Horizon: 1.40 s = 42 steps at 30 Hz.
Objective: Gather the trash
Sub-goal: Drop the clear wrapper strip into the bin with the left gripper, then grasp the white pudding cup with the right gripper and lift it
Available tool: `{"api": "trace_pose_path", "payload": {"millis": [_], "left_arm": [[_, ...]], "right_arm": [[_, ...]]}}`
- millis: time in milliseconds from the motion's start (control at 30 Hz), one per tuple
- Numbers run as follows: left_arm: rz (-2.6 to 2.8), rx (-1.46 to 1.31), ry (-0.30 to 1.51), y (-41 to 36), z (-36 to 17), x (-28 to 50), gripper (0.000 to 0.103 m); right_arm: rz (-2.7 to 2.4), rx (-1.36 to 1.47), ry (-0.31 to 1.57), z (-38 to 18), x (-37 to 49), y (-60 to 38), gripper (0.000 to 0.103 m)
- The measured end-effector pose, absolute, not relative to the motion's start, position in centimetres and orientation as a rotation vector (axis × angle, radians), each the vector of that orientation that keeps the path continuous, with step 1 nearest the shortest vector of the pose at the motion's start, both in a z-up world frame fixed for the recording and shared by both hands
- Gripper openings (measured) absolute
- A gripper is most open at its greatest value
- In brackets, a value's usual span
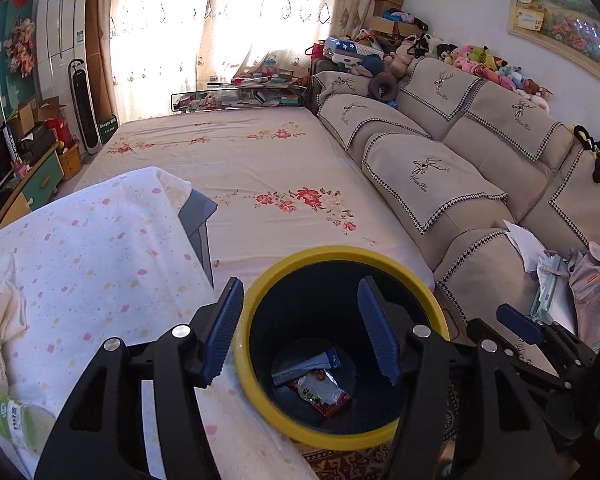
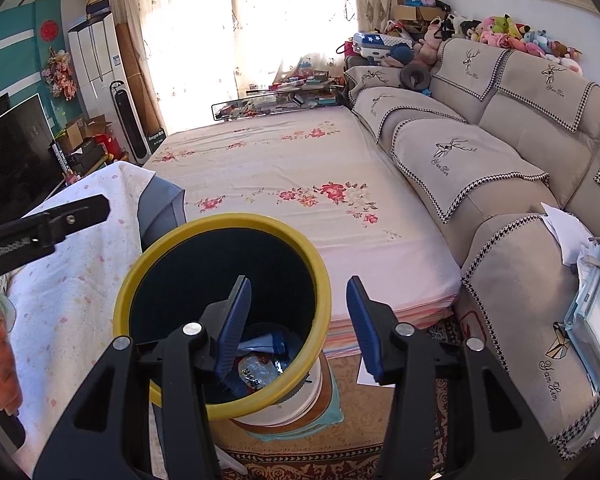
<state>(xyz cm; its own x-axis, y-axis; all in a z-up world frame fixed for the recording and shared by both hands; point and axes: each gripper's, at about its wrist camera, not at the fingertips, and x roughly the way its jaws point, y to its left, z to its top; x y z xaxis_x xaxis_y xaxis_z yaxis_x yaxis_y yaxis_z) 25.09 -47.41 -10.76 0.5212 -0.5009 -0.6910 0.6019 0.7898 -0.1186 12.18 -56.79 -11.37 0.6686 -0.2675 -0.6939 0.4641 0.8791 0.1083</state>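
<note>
While you hold both grippers over the bin, the biggest thing before you is the bed (image 1: 236, 168) with its pink floral sheet, and the beige sofa (image 1: 452, 152) runs along its right side, touching it, with a row of stuffed toys (image 1: 488, 64) on the backrest. At your near left a white dotted cloth (image 1: 80, 248) drapes over a raised surface. Just below you stands the yellow-rimmed trash bin (image 1: 342, 252) — dark inside, at the foot of the bed. Your left gripper (image 1: 300, 332) hangs over its mouth with the blue-padded tongs spread wide and nothing between them. Your right gripper (image 2: 298, 326) is likewise spread and empty, its left pad over the bin opening and its right pad out past the rim. Down at the bottom of the bin lie the collected pieces — a red-and-white snack wrapper (image 1: 320, 392) and, touching it, a blue-grey packet (image 1: 306, 366).
</note>
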Motion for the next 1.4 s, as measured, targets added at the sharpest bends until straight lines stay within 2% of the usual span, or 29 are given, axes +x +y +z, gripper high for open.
{"api": "trace_pose_path", "payload": {"millis": [167, 367, 567, 767, 833, 967, 1233, 1400], "left_arm": [[-0.648, 0.097, 0.747, -40.0, -7.4, 21.7, 0.076], [-0.519, 0.061, 0.693, -28.3, -4.5, 18.6, 0.086], [-0.309, 0.046, 0.629, -16.3, -2.6, 16.8, 0.089], [-0.176, -0.018, 0.624, -6.5, -3.1, 15.6, 0.09], [-0.152, -0.046, 0.628, -4.1, -3.3, 15.4, 0.09], [-0.126, -0.06, 0.631, -1.2, -3.7, 14.9, 0.09], [-0.132, -0.085, 0.648, -0.5, -4.4, 14.4, 0.09], [-0.142, -0.095, 0.669, -1.3, -5.0, 14.7, 0.09]], "right_arm": [[-0.359, 0.277, 0.743, -11.5, 13.0, -53.9, 0.049], [-0.192, 0.236, 0.746, -10.5, 15.4, -47.1, 0.049], [0.002, 0.173, 0.735, -8.0, 18.0, -38.3, 0.053], [0.193, 0.11, 0.731, -5.5, 21.4, -29.7, 0.054], [0.259, 0.098, 0.732, -5.0, 22.7, -27.0, 0.058], [0.353, 0.045, 0.77, -5.0, 26.3, -22.6, 0.064], [0.383, 0.006, 0.875, -7.9, 31.0, -19.2, 0.065], [0.375, 0.004, 0.895, -8.6, 32.3, -18.9, 0.073]]}}
